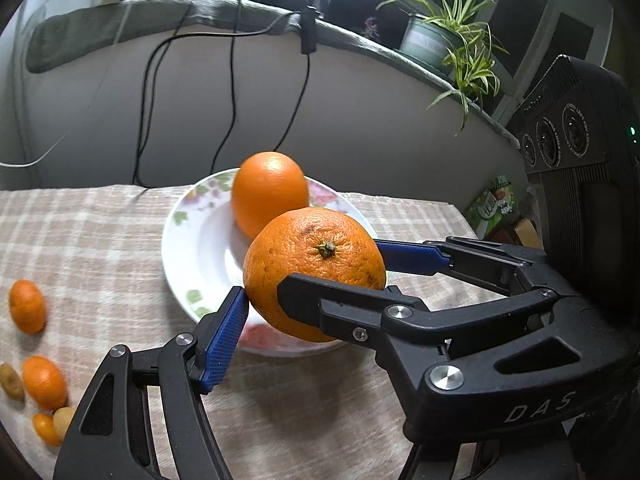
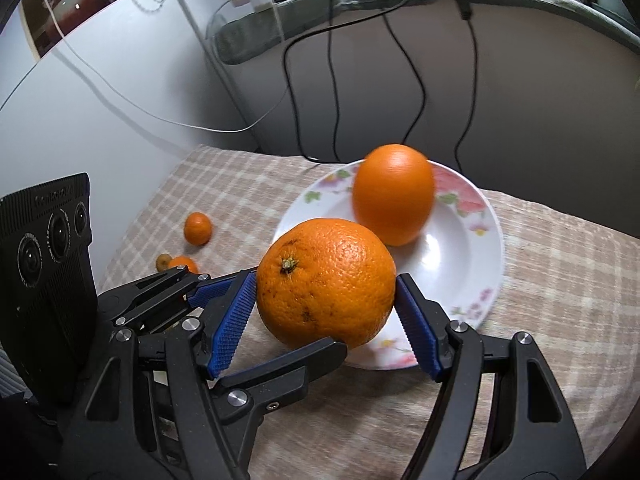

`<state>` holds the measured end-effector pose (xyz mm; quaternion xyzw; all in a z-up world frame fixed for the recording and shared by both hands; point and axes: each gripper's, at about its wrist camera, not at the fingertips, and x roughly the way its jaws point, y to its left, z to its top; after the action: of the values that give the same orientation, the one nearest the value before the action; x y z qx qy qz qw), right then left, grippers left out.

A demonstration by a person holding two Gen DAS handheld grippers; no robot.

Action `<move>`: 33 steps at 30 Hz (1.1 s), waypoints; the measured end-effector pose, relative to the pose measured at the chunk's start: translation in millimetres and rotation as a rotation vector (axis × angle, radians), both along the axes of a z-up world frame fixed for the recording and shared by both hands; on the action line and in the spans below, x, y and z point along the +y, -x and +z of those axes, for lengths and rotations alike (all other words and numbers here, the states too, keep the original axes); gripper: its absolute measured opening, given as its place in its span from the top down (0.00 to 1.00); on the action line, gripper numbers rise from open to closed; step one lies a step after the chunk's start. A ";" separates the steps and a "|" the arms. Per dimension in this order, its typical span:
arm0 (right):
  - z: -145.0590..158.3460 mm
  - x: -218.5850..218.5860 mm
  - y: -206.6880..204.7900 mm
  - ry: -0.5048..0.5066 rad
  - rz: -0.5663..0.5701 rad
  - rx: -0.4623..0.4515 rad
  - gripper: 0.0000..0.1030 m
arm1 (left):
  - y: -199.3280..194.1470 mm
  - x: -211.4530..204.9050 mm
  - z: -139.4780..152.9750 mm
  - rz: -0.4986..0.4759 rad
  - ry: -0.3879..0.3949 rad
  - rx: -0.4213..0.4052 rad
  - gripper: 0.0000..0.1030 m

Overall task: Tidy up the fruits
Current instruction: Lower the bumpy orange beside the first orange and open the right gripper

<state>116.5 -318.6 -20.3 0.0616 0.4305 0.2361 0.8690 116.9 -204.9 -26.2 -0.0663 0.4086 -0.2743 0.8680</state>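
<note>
2 tools, left tool (image 1: 310,276) and right tool (image 2: 326,308), each pinched 1 rough-skinned round orange (image 2: 326,282) just above the near rim of the white floral ceramic plate (image 2: 486,264); uneven release could roll it off onto the checked counter cloth (image 2: 540,300)

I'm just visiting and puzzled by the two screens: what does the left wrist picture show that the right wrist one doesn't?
Only the left wrist view: a potted plant on the ledge and a green packet by the table's edge. Only the right wrist view: a white cabinet with a picture on it. Both show the rough orange gripped between both tools, the smooth orange in the flowered plate, small fruits on the checked cloth, and dangling black cables.
</note>
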 end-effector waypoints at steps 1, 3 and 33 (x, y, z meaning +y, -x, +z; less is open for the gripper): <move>-0.6 -3.2 -0.6 -0.002 -0.004 0.001 0.29 | -0.4 -1.4 -0.5 -0.002 -0.001 0.001 0.34; -1.7 -7.2 -1.7 -0.004 -0.009 0.003 0.29 | -1.8 -5.4 -1.1 -0.006 -0.006 0.002 0.33; 27.1 -19.8 13.8 0.023 -0.077 -0.079 0.28 | 20.3 -1.7 29.7 0.012 -0.074 -0.147 0.35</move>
<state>102.7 -338.4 6.8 0.0587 0.3957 0.1999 0.8944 96.6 -206.6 3.5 -0.0164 0.3531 -0.2579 0.8992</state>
